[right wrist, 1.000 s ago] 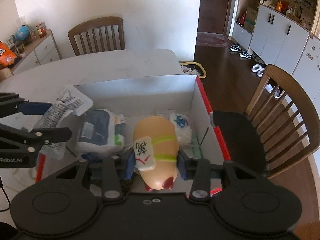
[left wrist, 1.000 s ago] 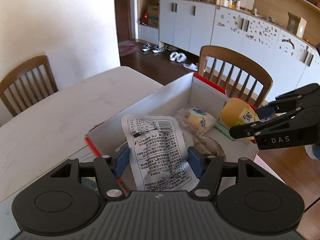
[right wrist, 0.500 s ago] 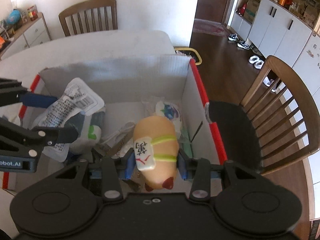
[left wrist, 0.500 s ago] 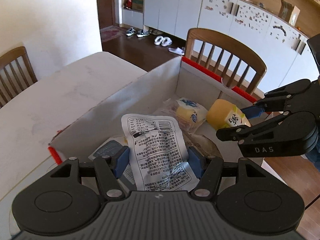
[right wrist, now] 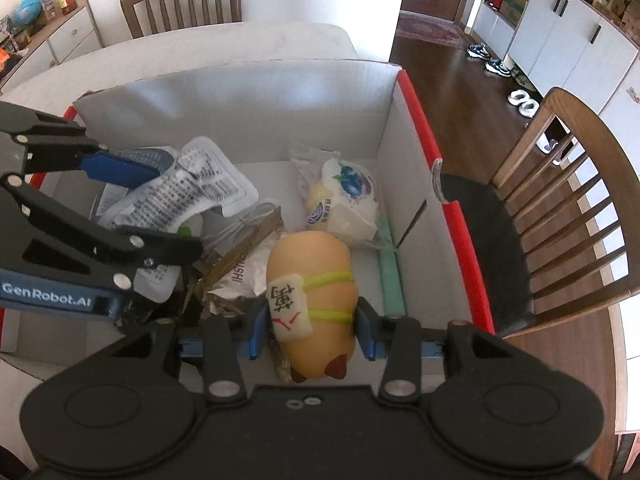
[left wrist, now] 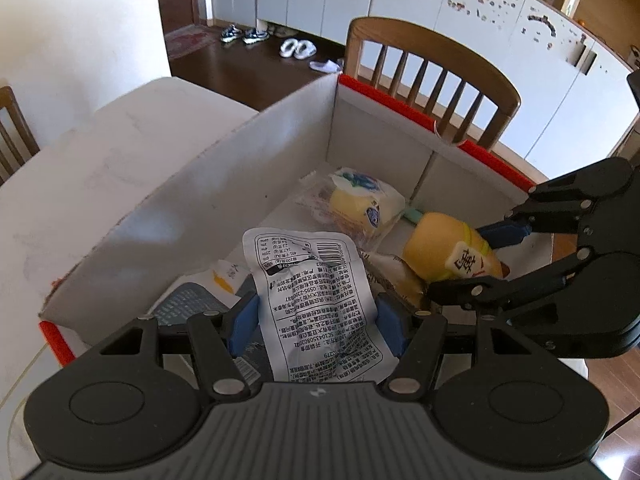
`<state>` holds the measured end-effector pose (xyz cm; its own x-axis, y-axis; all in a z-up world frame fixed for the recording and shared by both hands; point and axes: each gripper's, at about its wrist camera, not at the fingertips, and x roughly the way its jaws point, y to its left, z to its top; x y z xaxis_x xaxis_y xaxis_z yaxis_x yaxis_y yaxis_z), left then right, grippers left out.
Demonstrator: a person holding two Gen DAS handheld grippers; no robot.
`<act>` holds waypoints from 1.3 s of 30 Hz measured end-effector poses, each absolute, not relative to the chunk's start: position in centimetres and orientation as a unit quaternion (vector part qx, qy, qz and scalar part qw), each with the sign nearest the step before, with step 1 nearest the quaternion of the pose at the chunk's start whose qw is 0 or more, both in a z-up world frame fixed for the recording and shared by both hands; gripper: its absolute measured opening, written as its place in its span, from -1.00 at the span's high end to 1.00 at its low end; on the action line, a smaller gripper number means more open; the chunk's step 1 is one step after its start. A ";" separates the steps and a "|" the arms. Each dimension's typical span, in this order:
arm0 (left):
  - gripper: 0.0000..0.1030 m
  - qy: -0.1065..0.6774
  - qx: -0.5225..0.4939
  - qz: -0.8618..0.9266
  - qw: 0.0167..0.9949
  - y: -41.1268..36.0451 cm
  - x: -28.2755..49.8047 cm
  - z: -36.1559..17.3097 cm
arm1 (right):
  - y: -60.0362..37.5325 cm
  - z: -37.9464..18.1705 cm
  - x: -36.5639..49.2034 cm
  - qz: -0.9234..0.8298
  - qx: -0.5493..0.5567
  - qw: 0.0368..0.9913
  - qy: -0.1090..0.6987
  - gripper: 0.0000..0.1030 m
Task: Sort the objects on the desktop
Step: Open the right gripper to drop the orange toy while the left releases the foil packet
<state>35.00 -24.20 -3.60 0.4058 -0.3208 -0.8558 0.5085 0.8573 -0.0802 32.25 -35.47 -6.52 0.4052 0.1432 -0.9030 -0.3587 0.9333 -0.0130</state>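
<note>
Daylight interior, bright; strong sun on the white cabinets (left wrist: 500, 40) and table (left wrist: 100, 168), with washed-out glare on the wall (left wrist: 80, 20). Box (right wrist: 280, 112) interior evenly lit with soft shadows; the chair seat (right wrist: 480, 240) falls dark. Both views sharp at centre, with heavy fisheye bending and dark vignetted corners.

The silver packet (left wrist: 316, 304) runs out of sight behind the left gripper (left wrist: 316, 322) body at its lower end. A dark blue pouch (left wrist: 180, 308) by the box (left wrist: 224, 184) near wall is mostly covered (its print too small to read).
</note>
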 end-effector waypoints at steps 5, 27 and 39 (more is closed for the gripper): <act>-0.22 0.502 0.102 -0.258 0.819 -24.4 35.6 -4.5 | -36.2 -6.8 32.2 0.146 -0.099 0.829 0.531 0.14; -0.62 0.515 0.088 -0.254 0.814 -24.1 35.5 -4.4 | -36.8 -4.9 31.8 0.147 -0.080 0.842 0.512 -0.28; -0.65 0.493 0.066 -0.248 0.831 -22.8 33.4 -1.8 | -37.0 -2.6 30.1 0.162 -0.069 0.854 0.490 -0.28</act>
<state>33.42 -22.77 -1.85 0.3899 -0.3481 -0.8526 0.4774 0.8681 -0.1361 30.14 -36.99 -2.58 0.4671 0.2084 -0.8593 -0.3434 0.9383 0.0409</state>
